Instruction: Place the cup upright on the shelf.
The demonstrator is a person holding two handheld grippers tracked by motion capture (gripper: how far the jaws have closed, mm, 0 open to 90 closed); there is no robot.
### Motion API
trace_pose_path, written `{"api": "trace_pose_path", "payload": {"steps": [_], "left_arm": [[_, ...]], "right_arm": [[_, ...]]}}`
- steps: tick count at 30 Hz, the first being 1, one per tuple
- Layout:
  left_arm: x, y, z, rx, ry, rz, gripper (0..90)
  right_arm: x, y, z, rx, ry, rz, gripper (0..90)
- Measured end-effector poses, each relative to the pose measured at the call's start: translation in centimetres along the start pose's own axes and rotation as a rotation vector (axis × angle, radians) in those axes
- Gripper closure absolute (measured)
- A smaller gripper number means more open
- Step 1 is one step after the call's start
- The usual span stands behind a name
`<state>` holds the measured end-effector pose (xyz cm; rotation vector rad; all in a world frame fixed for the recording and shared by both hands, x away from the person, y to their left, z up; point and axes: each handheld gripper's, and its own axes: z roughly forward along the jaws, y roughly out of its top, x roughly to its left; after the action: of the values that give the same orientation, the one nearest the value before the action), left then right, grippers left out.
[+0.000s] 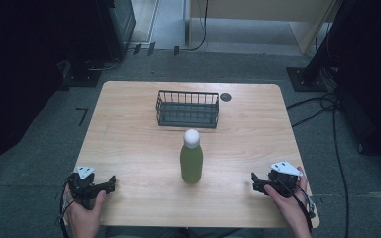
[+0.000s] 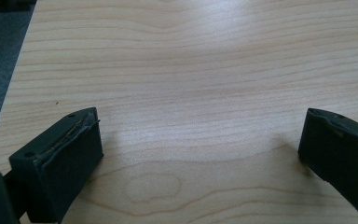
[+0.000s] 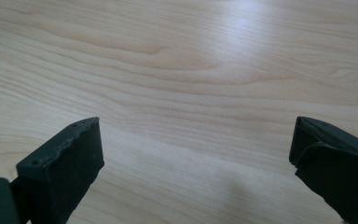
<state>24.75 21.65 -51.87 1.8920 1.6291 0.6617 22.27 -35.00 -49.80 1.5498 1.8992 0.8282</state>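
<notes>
Standing upright near the middle of the pale wooden worktop (image 1: 129,148), the one green bottle with a rounded white cap (image 1: 191,157) is the nearest thing to both grippers, between them and a little farther up the worktop. Just behind it, apart from it, sits one dark wire basket (image 1: 187,108), rectangular and empty as far as the high view shows.

The bottle looks like a smooth, stiff cylinder, probably slippery on its matte green wall and, being tall on a narrow base, easy to tip with a sideways nudge. Whether it is full, and so heavy, I cannot tell. The straight green body below the shoulder seems the best place to take hold; the domed cap would likely slide out of a pinch.

The left gripper (image 1: 113,180) rests at the near left corner of the worktop, and in the left gripper view its black fingers (image 2: 60,158) stand wide apart with nothing but bare wood between them. The right gripper (image 1: 254,179) lies at the near right edge, its fingers (image 3: 63,163) likewise spread wide and holding nothing. Both are well apart from the bottle.

Counted: one bottle, one basket, two grippers.
</notes>
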Motion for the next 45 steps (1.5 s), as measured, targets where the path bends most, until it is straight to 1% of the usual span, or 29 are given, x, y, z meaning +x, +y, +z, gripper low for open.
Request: {"api": "trace_pose_path", "payload": {"steps": [5,10,25,33,34,36,39,45], "left_arm": [[0.0,0.0,0.0,0.0,0.0,0.0,0.0],[0.0,0.0,0.0,0.0,0.0,0.0,0.0],[0.0,0.0,0.0,0.0,0.0,0.0,0.0],[0.0,0.0,0.0,0.0,0.0,0.0,0.0],[0.0,0.0,0.0,0.0,0.0,0.0,0.0],[0.0,0.0,0.0,0.0,0.0,0.0,0.0],[0.0,0.0,0.0,0.0,0.0,0.0,0.0],[0.0,0.0,0.0,0.0,-0.005,0.004,0.0]], "right_arm": [[0.9,0.6,0.2,-0.008,0.016,-0.016,2.5],[1.6,1.0,0.3,-0.014,0.028,-0.031,2.5],[3.2,1.8,0.5,-0.024,0.055,-0.047,2.5],[4.3,2.3,0.7,-0.031,0.078,-0.058,2.5],[4.7,2.4,0.8,-0.03,0.087,-0.061,2.5],[4.8,2.5,0.8,-0.032,0.088,-0.065,2.5],[5.4,2.7,0.9,-0.033,0.101,-0.071,2.5],[6.4,3.0,1.0,-0.041,0.128,-0.07,2.5]]}}
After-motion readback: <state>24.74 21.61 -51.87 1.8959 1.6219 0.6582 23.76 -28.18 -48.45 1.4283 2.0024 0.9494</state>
